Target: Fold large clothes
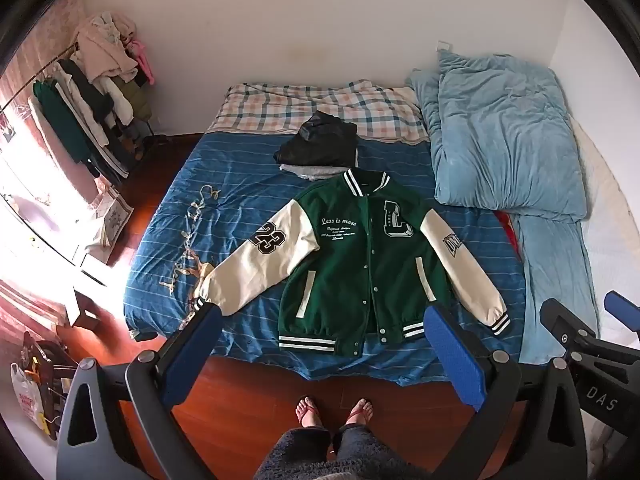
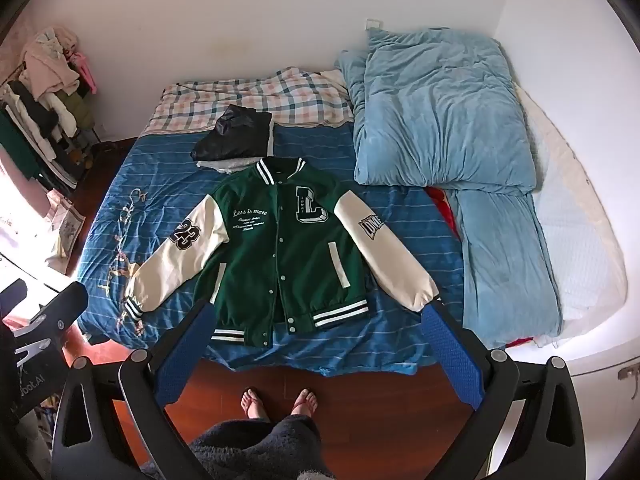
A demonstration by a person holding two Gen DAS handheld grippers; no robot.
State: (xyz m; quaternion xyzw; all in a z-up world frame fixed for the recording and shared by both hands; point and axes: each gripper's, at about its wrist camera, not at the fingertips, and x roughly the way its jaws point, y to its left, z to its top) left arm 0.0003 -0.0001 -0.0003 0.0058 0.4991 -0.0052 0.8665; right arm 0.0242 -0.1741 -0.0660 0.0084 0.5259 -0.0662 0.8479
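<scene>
A green varsity jacket with cream sleeves (image 1: pixel 352 256) lies flat at centre frame, its hem near the blue striped bedsheet's (image 1: pixel 168 216) lower edge. Both the left gripper (image 1: pixel 324 354) and right gripper (image 2: pixel 316 350) hang spread wide and empty at lower frame, above the red wooden floor (image 2: pixel 352 400).

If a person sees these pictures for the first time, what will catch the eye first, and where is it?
The green varsity jacket with cream sleeves lies spread flat, front up, in the middle of the blue striped bedsheet. Right of it, a light blue duvet is piled against the wall, and a dark folded garment sits just beyond the collar. In front, the left gripper and the right gripper are open, holding nothing.
</scene>
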